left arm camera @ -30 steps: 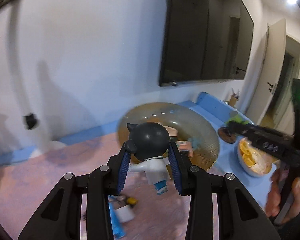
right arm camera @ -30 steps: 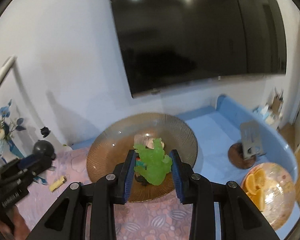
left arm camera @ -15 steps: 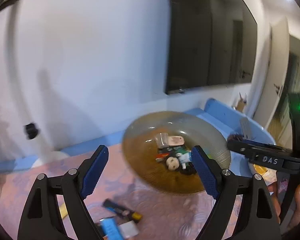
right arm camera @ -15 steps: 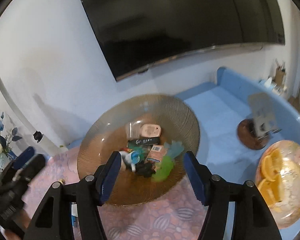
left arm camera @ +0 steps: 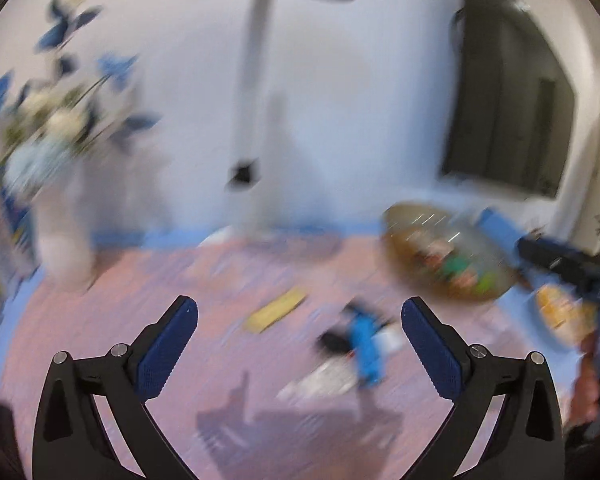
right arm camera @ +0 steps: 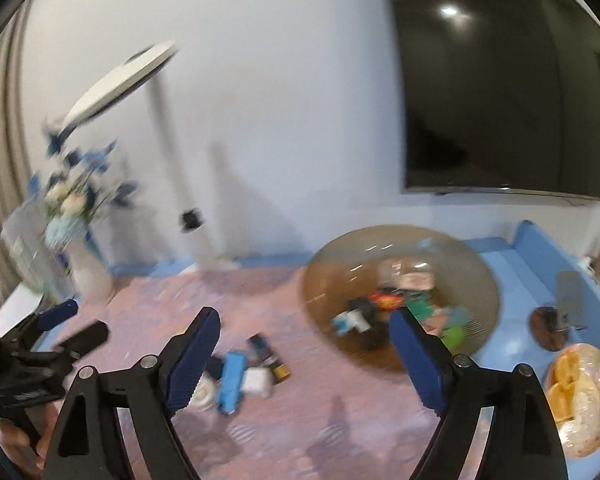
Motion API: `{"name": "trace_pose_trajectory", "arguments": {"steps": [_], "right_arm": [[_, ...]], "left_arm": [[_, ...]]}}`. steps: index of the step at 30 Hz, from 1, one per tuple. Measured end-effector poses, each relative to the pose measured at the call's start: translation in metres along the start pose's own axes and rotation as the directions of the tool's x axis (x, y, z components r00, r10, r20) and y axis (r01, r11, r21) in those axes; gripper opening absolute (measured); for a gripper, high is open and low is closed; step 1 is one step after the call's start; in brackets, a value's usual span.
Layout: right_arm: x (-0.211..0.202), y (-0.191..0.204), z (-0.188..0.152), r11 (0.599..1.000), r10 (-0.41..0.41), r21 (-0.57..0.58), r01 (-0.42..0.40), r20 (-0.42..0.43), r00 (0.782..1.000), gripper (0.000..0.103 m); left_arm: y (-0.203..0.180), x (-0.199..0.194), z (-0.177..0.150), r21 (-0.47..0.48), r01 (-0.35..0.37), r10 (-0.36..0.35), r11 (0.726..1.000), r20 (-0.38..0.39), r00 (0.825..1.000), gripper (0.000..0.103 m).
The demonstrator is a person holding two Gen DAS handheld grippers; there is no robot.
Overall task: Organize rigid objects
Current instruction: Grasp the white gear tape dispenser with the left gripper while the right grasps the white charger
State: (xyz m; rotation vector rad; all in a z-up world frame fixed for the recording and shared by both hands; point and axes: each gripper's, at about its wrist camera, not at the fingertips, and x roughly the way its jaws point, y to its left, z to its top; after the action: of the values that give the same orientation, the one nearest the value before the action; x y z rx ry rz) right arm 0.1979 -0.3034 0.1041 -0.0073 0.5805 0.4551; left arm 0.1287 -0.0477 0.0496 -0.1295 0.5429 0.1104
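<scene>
Both the left claw [left arm camera: 299, 330] and right claw [right arm camera: 304, 346] gape empty above the tabletop [right arm camera: 308, 420]. Next pickup, likely: the blue toy [right arm camera: 231, 380] among leftovers mid-tabletop, bound for the brown bowl [right arm camera: 400, 240] toward the back-right corner.

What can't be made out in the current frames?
- Left wrist view: heavy motion blur; items in the brown bowl are unidentifiable.
- Blue object and neighbours on the pink mat: smeared in both views.
- Right wrist view: left gripper partly cut off by the edge.
</scene>
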Motion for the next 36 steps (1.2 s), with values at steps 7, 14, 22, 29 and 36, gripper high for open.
{"name": "trace_pose_trajectory", "arguments": {"steps": [7, 14, 22, 29, 36], "right_arm": [[0.065, 0.038, -0.072, 0.997, 0.078, 0.009, -0.078, -0.151, 0.985, 0.086], [0.096, 0.046, -0.103, 1.0, -0.007, -0.015, 0.003, -0.234, 0.972, 0.086], [0.101, 0.049, -0.106, 0.999, -0.033, -0.034, 0.025, -0.253, 0.967, 0.086], [0.101, 0.048, -0.104, 0.999, -0.028, -0.025, 0.023, -0.252, 0.967, 0.086], [0.102, 0.044, -0.104, 1.0, -0.021, -0.006, 0.02, -0.254, 0.967, 0.086]], "left_arm": [[0.038, 0.026, -0.072, 0.06, -0.151, 0.157, 0.987, -0.1, 0.983, 0.102], [0.043, 0.033, -0.072, 0.021, -0.084, 0.086, 0.996, -0.148, 0.985, 0.102], [0.035, 0.027, -0.073, 0.048, -0.101, 0.106, 0.994, -0.119, 0.987, 0.102], [0.035, 0.028, -0.073, 0.043, -0.097, 0.102, 0.994, -0.13, 0.986, 0.102], [0.034, 0.03, -0.074, 0.05, -0.1, 0.106, 0.994, -0.14, 0.984, 0.102]]}}
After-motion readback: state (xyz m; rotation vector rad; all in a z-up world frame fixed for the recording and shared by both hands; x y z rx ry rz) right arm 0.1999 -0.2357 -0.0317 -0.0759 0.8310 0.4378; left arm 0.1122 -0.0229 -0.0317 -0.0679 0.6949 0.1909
